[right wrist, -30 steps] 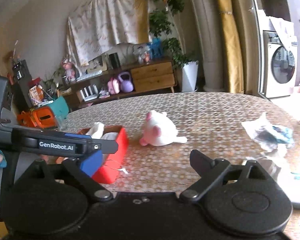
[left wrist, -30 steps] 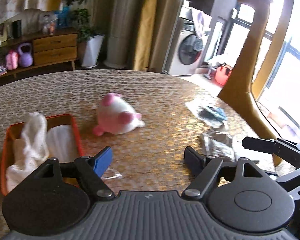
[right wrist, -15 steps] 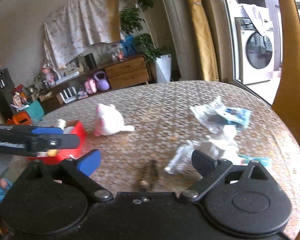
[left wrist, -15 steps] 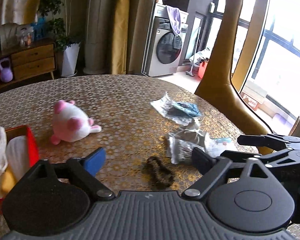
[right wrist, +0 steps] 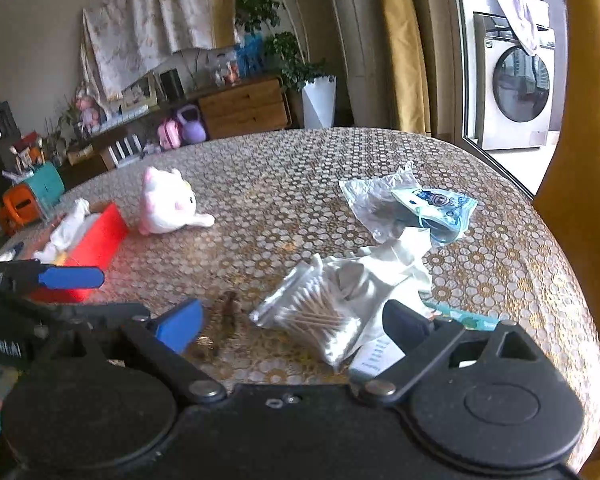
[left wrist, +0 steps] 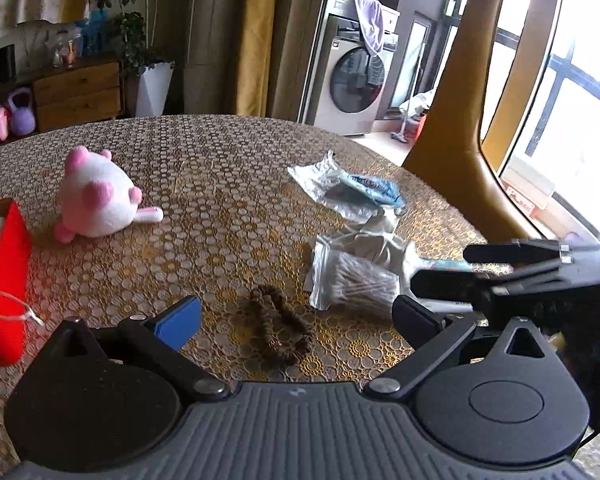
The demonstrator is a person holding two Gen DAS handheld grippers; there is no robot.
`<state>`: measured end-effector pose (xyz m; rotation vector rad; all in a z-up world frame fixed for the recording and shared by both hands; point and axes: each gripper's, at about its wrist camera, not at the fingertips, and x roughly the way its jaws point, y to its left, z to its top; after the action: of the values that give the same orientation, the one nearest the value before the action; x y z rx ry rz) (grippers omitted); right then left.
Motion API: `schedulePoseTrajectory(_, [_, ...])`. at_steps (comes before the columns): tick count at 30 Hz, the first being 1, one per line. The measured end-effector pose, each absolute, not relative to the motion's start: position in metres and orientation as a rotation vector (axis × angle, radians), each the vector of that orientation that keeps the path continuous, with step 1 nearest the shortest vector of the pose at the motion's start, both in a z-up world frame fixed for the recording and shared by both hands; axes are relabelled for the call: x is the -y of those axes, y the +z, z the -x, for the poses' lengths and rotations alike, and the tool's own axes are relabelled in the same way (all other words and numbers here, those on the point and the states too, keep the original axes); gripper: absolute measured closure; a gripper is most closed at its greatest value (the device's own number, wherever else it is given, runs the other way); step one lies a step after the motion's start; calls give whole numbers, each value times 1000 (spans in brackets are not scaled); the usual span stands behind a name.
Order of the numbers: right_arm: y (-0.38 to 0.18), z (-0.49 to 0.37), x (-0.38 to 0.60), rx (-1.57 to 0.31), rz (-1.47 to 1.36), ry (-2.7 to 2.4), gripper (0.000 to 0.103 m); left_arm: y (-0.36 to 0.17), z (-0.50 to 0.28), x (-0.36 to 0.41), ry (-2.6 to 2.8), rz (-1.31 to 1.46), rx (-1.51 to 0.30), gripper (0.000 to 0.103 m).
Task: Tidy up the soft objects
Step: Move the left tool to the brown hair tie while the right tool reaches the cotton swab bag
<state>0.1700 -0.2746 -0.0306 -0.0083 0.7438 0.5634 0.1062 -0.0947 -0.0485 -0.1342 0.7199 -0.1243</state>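
Observation:
A brown scrunchie (left wrist: 280, 326) lies on the table between the fingers of my open left gripper (left wrist: 296, 320); it shows dimly in the right wrist view (right wrist: 226, 312). A pink-and-white plush (left wrist: 98, 196) (right wrist: 166, 202) lies further back at the left. A red basket (left wrist: 2, 280) (right wrist: 96, 240) holding white cloths (right wrist: 66, 228) stands at the left. My open right gripper (right wrist: 292, 324) hovers over a bag of cotton swabs (right wrist: 312, 316) (left wrist: 352, 280) and a white cloth (right wrist: 396, 260). The right gripper's fingers (left wrist: 512, 254) enter the left wrist view from the right.
A clear plastic bag with a blue packet (left wrist: 352, 190) (right wrist: 416, 204) lies at the back right. A yellow chair back (left wrist: 464, 120) stands at the table's right edge. A blue-and-white packet (right wrist: 380, 356) lies under the right gripper. The table (left wrist: 228, 152) has a gold-patterned cloth.
Both grippers swung right, away from the basket. The scrunchie, swab bag and cloth came into view between the fingers; basket and plush shifted left.

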Motion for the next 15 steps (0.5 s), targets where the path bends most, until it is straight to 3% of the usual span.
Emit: schedulePoseTrajectory(15, [-65, -210, 248, -814, 152, 636, 15, -96, -129, 116, -34, 85, -764, 1])
